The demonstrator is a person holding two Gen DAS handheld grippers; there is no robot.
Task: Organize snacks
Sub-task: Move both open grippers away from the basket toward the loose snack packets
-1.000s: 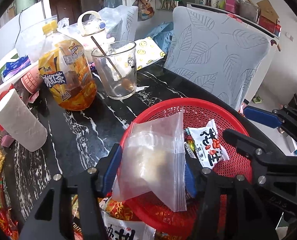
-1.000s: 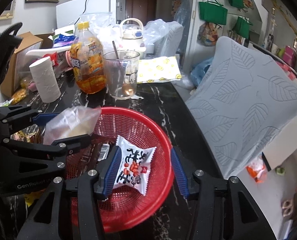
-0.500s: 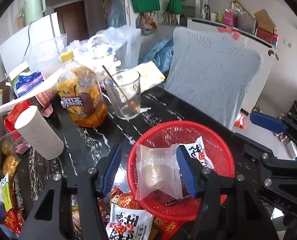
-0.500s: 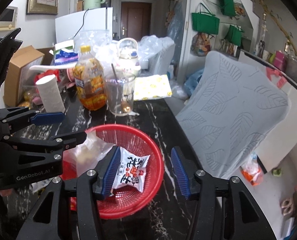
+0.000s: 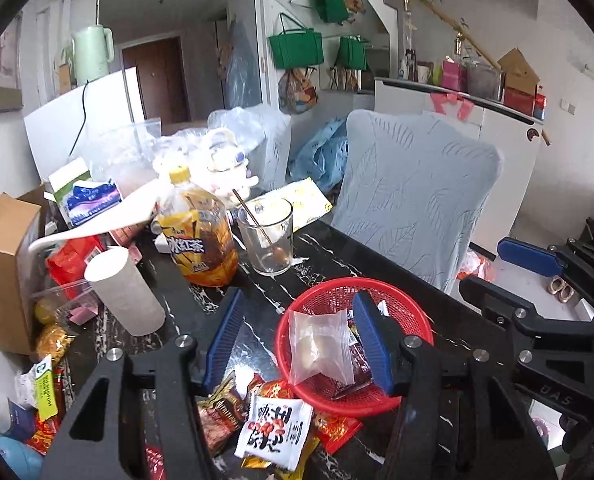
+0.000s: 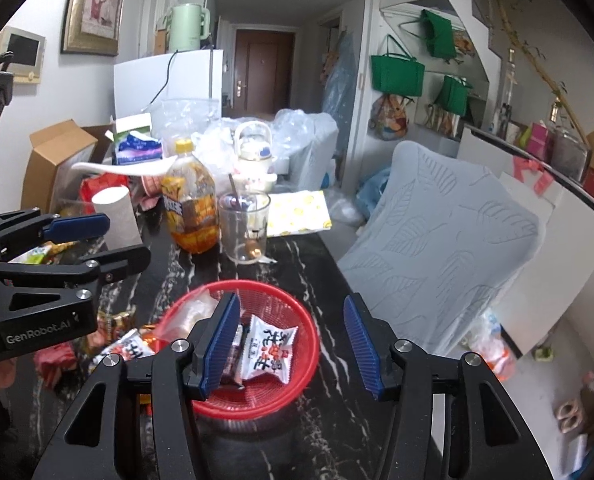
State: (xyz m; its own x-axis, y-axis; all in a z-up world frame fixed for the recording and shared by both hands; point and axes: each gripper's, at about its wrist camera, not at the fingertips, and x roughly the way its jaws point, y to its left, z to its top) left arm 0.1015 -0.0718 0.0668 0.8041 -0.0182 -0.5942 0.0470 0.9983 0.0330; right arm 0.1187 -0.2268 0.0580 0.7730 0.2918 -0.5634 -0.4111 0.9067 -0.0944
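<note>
Both grippers have risen off the red basket [image 5: 413,320], clear bag [image 5: 321,344] inside; jaws part-open, empty

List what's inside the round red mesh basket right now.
In the round red mesh basket: a clear zip bag with something pale, a white peanut packet, and a dark red wrapper. Anything beneath them is covered.

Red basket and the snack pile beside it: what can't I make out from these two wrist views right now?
- Red basket contents, left wrist view: the left gripper's right finger and the clear zip bag cover them.
- Basket's near-left side, right wrist view: hidden behind the right gripper's left finger.
- Loose snack packets: partly behind the gripper body, cut off by the bottom edge.
- Clear bag's contents: pale lump, too blurred.
</note>
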